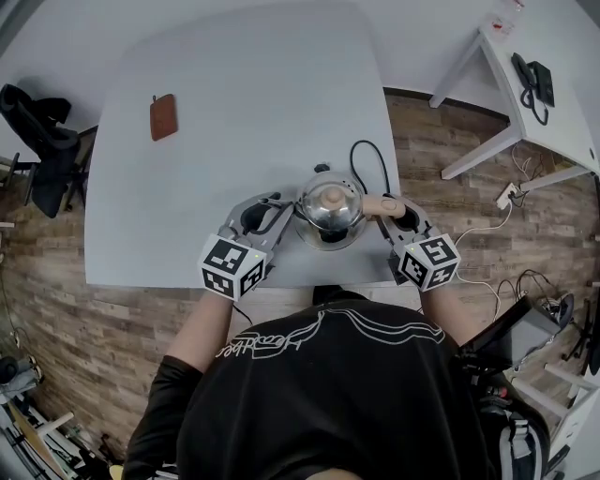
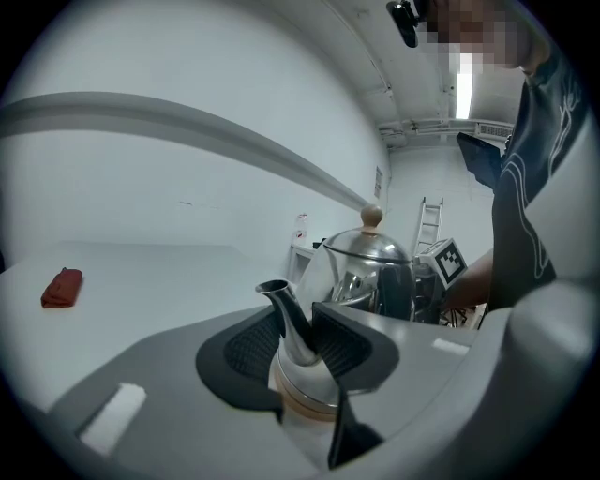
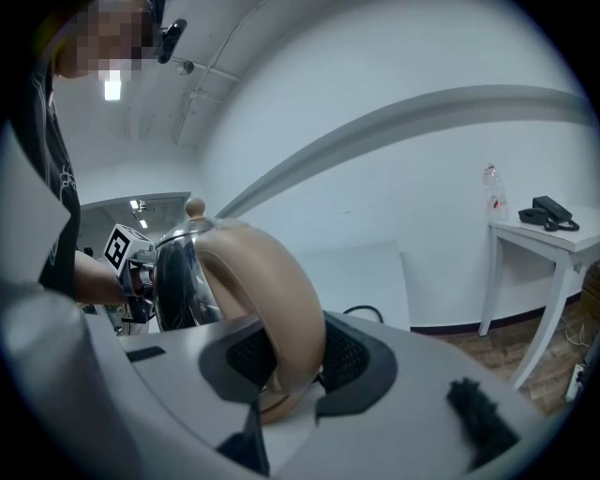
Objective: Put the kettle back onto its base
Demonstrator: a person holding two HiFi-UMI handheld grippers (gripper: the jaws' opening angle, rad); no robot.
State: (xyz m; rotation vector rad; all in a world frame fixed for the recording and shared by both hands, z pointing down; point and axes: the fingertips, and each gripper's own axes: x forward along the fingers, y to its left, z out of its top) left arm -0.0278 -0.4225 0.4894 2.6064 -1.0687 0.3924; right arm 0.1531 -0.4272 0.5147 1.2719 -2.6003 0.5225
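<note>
I held the lidded polished steel kettle [image 1: 328,214] at the white table's [image 1: 234,84] near edge, left gripper [image 2: 295,328] pinching its spout [image 2: 277,298], right gripper [image 3: 286,352] clamping its beige handle [image 3: 272,272]; wood-plank floor [image 1: 450,141] surrounded the table.

The kettle [image 1: 330,214] is covering its own base in the head view, so whether the two are meeting is not showing. Only a black cord [image 1: 367,155] is looping out just behind the kettle. The fingertips of the left gripper [image 1: 284,213] and the right gripper [image 1: 382,207] are disappearing against the kettle's sides there. In the left gripper view the pads [image 2: 342,342] are hiding the kettle's lower body. In the right gripper view the handle [image 3: 272,281] is blocking much of the kettle. Well apart from the kettle, a reddish-brown thing [image 1: 163,116] is lying too small to identify, and a bottle [image 1: 509,17] is being cut by the top edge.
</note>
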